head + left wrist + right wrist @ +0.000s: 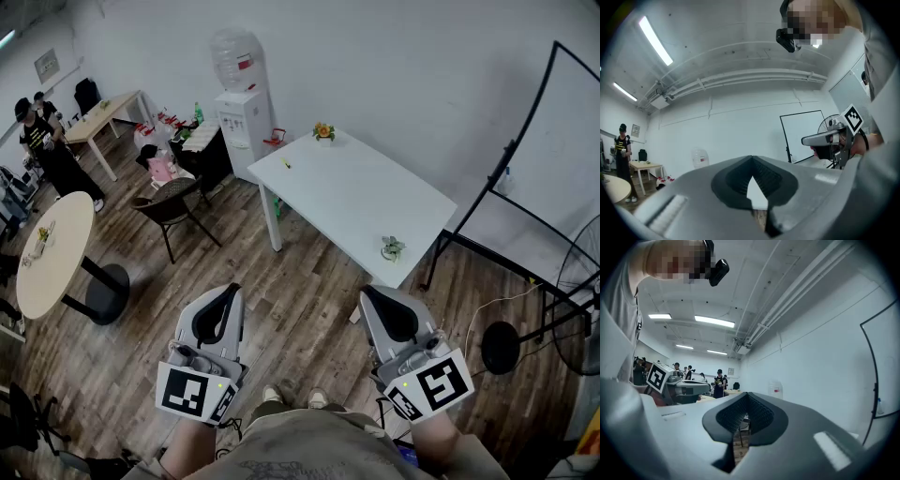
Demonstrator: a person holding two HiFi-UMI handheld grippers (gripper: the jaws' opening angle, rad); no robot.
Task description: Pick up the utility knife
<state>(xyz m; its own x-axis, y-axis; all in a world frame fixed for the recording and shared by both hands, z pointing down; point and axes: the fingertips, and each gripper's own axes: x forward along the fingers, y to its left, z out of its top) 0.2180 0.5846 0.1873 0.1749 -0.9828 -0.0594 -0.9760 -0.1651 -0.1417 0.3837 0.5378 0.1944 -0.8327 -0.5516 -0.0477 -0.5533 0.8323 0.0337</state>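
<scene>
Left gripper [751,161]: jaws closed tip to tip, ribbed black pads meeting, nothing held. Right gripper [747,397]: the same, jaws together and empty. In the head view both are held low over the wood-plank floor [309,291], well short of the white table [375,202], left and right of the person's shoes.

Each gripper carries a marker cube [195,392] with a black-and-white square pattern (a code, not readable text).

Utility knife [286,164]: a small yellowish sliver lying on the white table near its far-left corner; too small to confirm details. It is well apart from both grippers.

Also on the table: a small pot with an orange flower [323,131] at the far edge, and a small green plant [392,247] near the front corner.

Water dispenser [244,122] stands beside the table's far-left corner; its bottle [232,56] bears a red label, print illegible. A whiteboard on a black frame [553,169] stands to the right. A round table [56,253] sits at left.
</scene>
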